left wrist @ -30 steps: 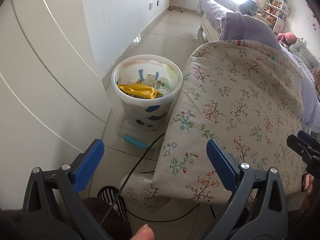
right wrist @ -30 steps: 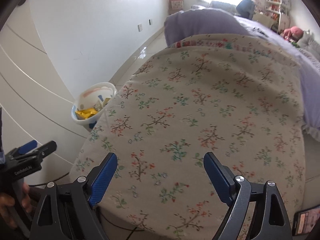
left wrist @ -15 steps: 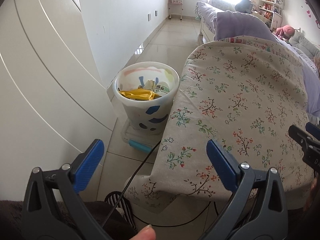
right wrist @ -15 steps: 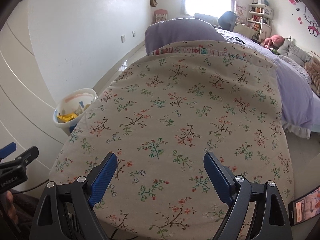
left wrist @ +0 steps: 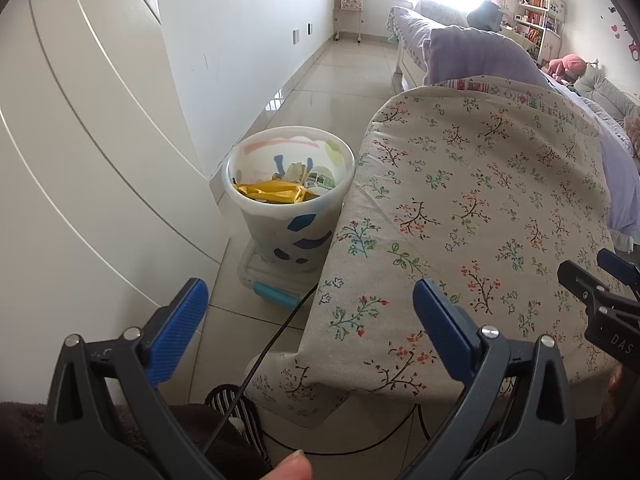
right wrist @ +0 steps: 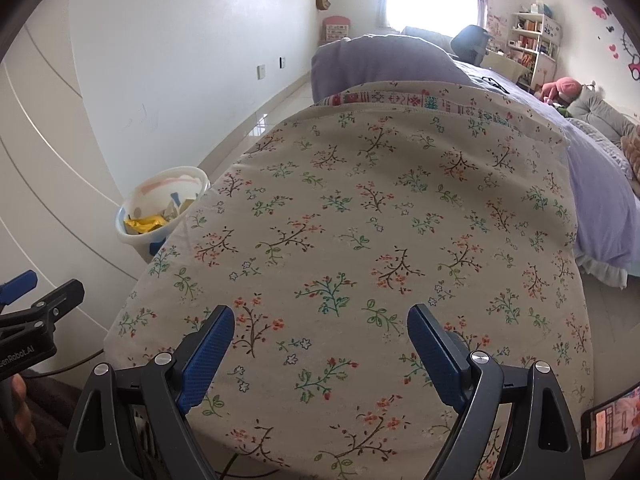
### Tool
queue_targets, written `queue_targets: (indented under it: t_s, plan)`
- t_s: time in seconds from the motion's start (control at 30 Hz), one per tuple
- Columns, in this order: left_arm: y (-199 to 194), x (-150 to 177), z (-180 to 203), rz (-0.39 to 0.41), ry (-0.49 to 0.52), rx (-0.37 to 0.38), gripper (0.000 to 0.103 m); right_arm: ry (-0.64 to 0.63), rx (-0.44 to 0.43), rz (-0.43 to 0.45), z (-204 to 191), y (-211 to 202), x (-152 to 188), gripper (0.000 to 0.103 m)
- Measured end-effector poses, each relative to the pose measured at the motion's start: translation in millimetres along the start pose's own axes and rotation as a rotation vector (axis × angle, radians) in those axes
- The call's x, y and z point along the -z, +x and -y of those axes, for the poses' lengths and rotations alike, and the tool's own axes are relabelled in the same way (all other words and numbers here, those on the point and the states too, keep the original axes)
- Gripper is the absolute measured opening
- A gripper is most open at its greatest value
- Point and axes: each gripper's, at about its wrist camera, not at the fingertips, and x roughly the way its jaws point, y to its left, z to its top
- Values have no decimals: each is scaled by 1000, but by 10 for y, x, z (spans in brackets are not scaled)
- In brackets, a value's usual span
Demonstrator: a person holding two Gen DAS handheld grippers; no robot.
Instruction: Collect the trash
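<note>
Scanning for litter is the step in hand: the floral-covered desk (right wrist: pixel 360 220) shows none. The trash bin (left wrist: pixel 288 196) beside it on the floor holds wrappers (left wrist: pixel 272 193). Left gripper (left wrist: pixel 308 320) and right gripper (right wrist: pixel 320 344) are spread, empty; next, locate loose trash.

Both wrist views angle down, sharing the floral cloth (left wrist: pixel 472 208) and bin (right wrist: pixel 160 216).

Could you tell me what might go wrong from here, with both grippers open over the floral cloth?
1. The bin sits tight against the floral cloth; reaching it with the left gripper could snag the fabric.
2. A black cable trails across the floor beside the bin and might catch.
3. A phone lies near the right gripper and could be knocked.
</note>
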Motion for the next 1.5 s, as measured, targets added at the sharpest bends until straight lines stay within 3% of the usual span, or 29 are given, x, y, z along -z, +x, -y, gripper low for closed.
queue_targets:
  t_s: [1.5]
  plan:
    - [-21, -5, -9, 6, -9, -4, 102, 10, 12, -2, -51, -4, 27, 90]
